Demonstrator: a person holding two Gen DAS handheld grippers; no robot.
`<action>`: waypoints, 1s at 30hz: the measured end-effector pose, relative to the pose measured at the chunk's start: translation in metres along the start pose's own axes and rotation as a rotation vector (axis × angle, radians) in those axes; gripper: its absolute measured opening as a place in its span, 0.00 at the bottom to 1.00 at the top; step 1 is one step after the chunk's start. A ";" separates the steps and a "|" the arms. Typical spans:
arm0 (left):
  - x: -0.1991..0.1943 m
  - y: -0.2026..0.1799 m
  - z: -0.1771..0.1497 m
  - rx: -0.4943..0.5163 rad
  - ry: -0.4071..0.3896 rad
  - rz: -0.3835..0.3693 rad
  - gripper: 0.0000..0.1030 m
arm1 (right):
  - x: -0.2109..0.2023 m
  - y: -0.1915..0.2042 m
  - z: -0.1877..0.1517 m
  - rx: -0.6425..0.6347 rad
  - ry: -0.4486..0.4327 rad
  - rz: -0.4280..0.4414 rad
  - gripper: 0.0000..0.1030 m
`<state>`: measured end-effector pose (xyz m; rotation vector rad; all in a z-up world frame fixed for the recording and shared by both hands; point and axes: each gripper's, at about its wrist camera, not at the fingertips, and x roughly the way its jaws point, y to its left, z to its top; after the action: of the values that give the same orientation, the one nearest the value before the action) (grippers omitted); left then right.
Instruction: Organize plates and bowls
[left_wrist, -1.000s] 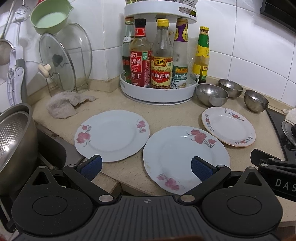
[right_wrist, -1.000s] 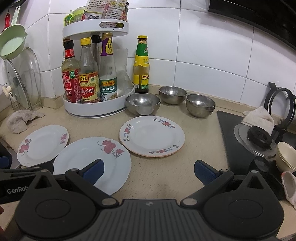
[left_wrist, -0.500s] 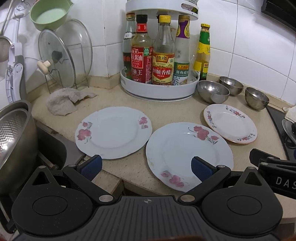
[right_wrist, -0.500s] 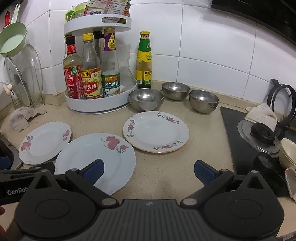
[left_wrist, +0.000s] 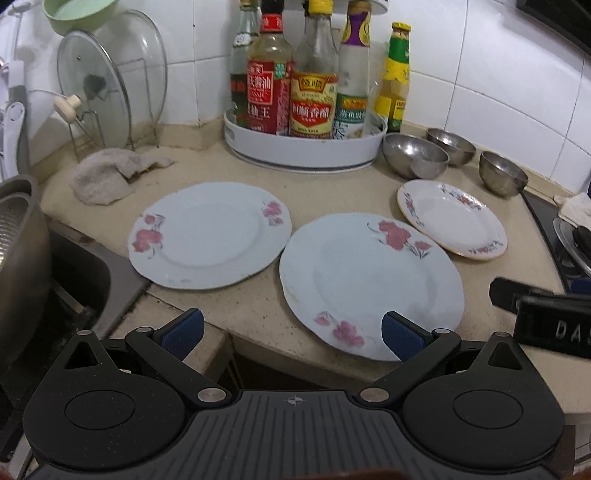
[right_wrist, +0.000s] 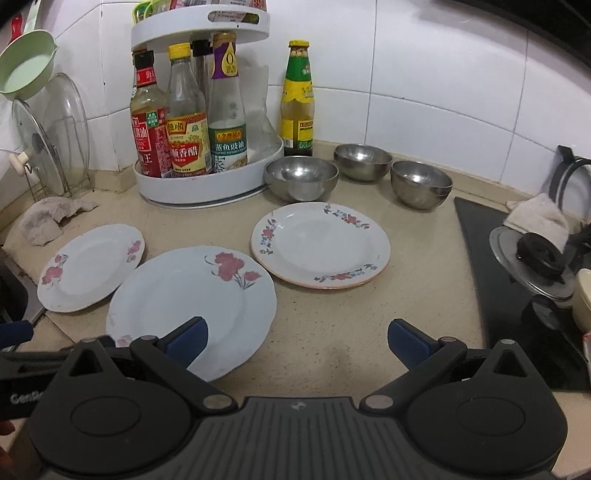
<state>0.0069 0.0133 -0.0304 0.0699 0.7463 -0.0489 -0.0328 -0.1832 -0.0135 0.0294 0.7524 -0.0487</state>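
Both of my tools are spread wide and hold nothing: my left tool (left_wrist: 291, 330) and my right tool (right_wrist: 297, 338) hang over the near edge of the tabletop (right_wrist: 332, 332). Straight ahead and closest to both lies the big plate (left_wrist: 369, 284), flat, white with pink flowers. I think my left tool is a bit nearer to it; a smaller plate sits on each side, and three shiny bowls (right_wrist: 301, 177) wait behind.

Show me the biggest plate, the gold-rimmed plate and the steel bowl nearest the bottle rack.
biggest plate (left_wrist: 369, 280), left wrist view, bare centre.
gold-rimmed plate (right_wrist: 320, 245), right wrist view, centre.
steel bowl (right_wrist: 301, 177), right wrist view, inside.

Glossy, seemingly ceramic plates (right_wrist: 320, 244); shiny metal bowls (right_wrist: 301, 177)
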 end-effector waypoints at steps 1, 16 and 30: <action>0.004 -0.001 -0.001 -0.003 0.012 0.004 1.00 | 0.005 -0.002 0.002 0.005 0.013 0.012 0.98; 0.038 0.002 0.000 -0.106 0.134 -0.083 0.98 | 0.062 -0.012 0.017 -0.063 0.111 0.226 0.89; 0.063 -0.001 0.007 -0.138 0.175 -0.103 0.85 | 0.101 -0.019 0.026 -0.056 0.244 0.433 0.50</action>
<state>0.0574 0.0104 -0.0680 -0.0966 0.9261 -0.0903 0.0574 -0.2065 -0.0639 0.1459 0.9771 0.3946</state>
